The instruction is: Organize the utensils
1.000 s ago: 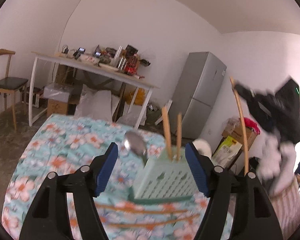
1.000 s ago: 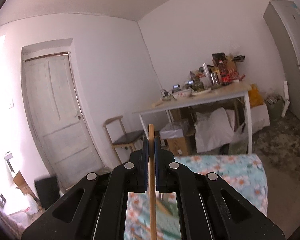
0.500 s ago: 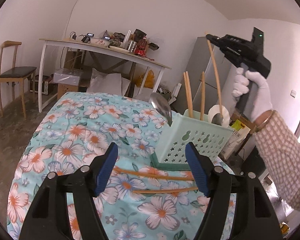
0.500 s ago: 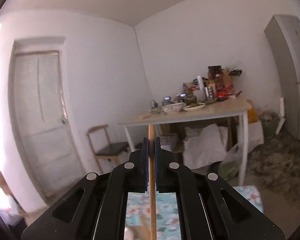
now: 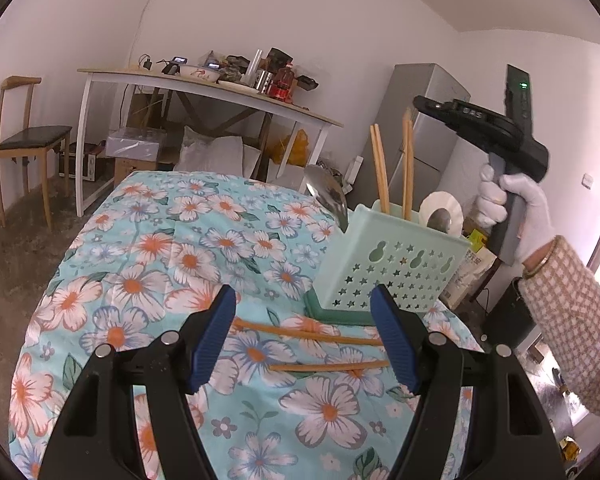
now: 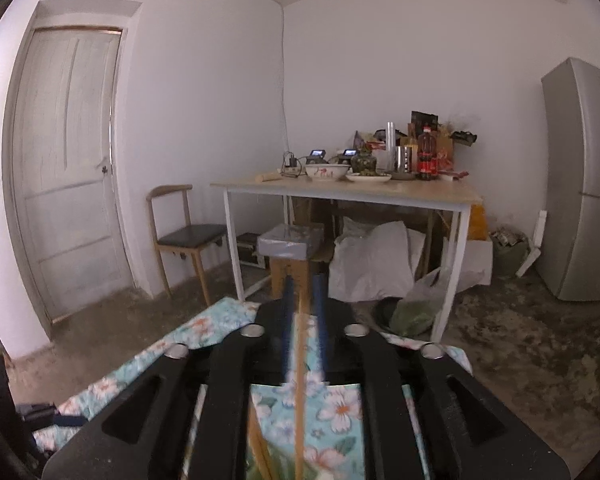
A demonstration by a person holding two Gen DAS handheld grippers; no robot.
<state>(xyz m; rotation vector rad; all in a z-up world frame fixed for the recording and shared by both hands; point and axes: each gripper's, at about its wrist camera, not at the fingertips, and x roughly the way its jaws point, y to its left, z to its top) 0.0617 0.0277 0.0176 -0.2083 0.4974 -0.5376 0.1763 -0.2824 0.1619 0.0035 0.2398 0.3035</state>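
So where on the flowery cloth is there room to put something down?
The flowery cloth is bare on the left and far side. It is crowded near the green holder, where two chopsticks lie just before the left gripper.

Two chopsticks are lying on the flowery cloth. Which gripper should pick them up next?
Left. The left gripper is open right over the two chopsticks. The right gripper is above the green holder, jaws opening around another chopstick.
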